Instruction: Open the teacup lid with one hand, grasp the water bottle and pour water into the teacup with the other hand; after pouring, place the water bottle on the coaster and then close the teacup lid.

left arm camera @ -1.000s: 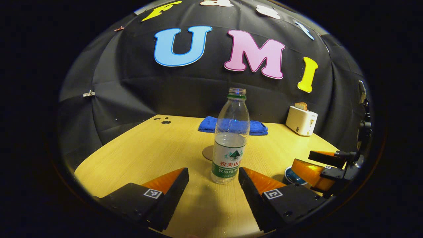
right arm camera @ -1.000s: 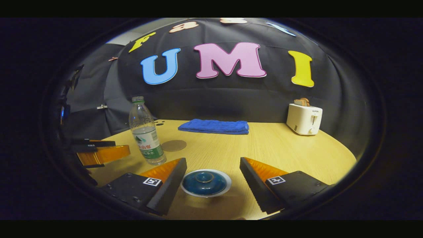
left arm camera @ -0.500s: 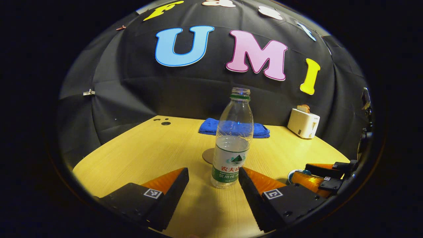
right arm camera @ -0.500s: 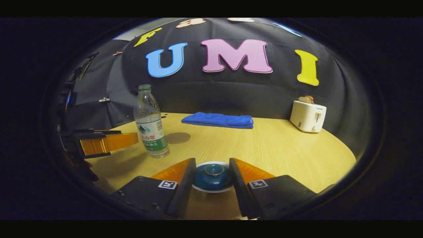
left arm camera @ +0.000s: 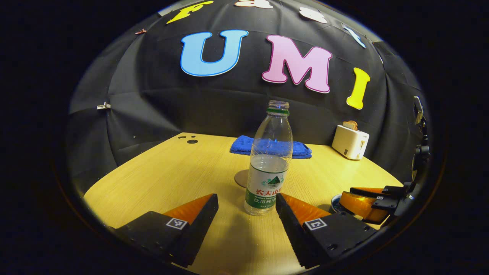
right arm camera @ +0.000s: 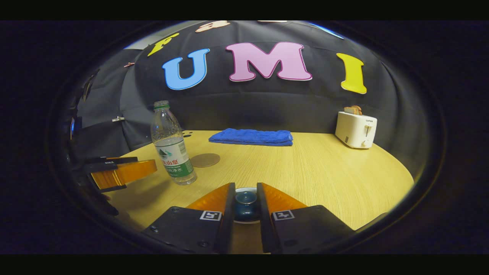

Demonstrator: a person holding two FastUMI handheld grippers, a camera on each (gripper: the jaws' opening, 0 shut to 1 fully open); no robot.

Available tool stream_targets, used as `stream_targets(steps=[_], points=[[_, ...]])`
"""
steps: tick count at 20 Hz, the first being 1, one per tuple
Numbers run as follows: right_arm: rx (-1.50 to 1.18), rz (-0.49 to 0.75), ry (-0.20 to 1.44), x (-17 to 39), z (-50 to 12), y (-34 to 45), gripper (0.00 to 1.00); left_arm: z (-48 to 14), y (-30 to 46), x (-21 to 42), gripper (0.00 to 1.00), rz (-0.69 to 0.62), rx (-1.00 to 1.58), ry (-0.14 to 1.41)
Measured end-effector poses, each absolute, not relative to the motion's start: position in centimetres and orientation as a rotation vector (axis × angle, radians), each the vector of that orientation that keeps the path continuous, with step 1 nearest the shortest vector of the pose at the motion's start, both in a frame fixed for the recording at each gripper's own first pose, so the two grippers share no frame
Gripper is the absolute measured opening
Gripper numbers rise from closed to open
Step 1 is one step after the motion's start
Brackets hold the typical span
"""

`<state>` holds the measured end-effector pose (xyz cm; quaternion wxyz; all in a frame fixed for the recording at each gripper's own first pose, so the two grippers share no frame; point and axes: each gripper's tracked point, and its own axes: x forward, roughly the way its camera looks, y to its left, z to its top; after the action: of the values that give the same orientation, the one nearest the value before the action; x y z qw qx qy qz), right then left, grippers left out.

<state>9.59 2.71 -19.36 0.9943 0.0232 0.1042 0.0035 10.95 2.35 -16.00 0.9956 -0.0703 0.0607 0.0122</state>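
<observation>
The teacup lid (right arm camera: pixel 245 199), a round glazed blue piece with a small knob, sits on the teacup near the front edge of the surface (right arm camera: pixel 313 172). The right gripper (right arm camera: pixel 245 206) has its fingers drawn in on either side of the knob; actual contact is too hidden to tell. Toward the left edge, the water bottle (left arm camera: pixel 268 160) stands upright, clear ribbed plastic, uncapped, partly filled, with a white and green label. It stands just ahead of the left gripper (left arm camera: pixel 246 208), whose fingers are spread wide and apart from it. Right behind the bottle lies the coaster (right arm camera: pixel 205 160), a flat brown disc. At the back edge rests a folded blue towel (right arm camera: pixel 251 136) of nubby cloth, and near the back right corner a white boxy toaster (right arm camera: pixel 355 130) with bread in its slot. The surface is pale wood grain.
</observation>
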Motion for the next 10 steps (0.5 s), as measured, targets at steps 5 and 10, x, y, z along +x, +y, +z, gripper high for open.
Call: stream_targets(steps=[5, 10], points=[[0.027, 0.047, 0.240, 9.5, -19.3, 3.2, 0.25, -16.4, 2.0, 11.5, 0.95, -0.012, -0.096, 0.132], [0.008, 0.048, 0.207, 9.6, -17.1, 2.1, 0.20, -16.4, 0.7, 13.3, 0.95, -0.081, -0.053, 0.134]])
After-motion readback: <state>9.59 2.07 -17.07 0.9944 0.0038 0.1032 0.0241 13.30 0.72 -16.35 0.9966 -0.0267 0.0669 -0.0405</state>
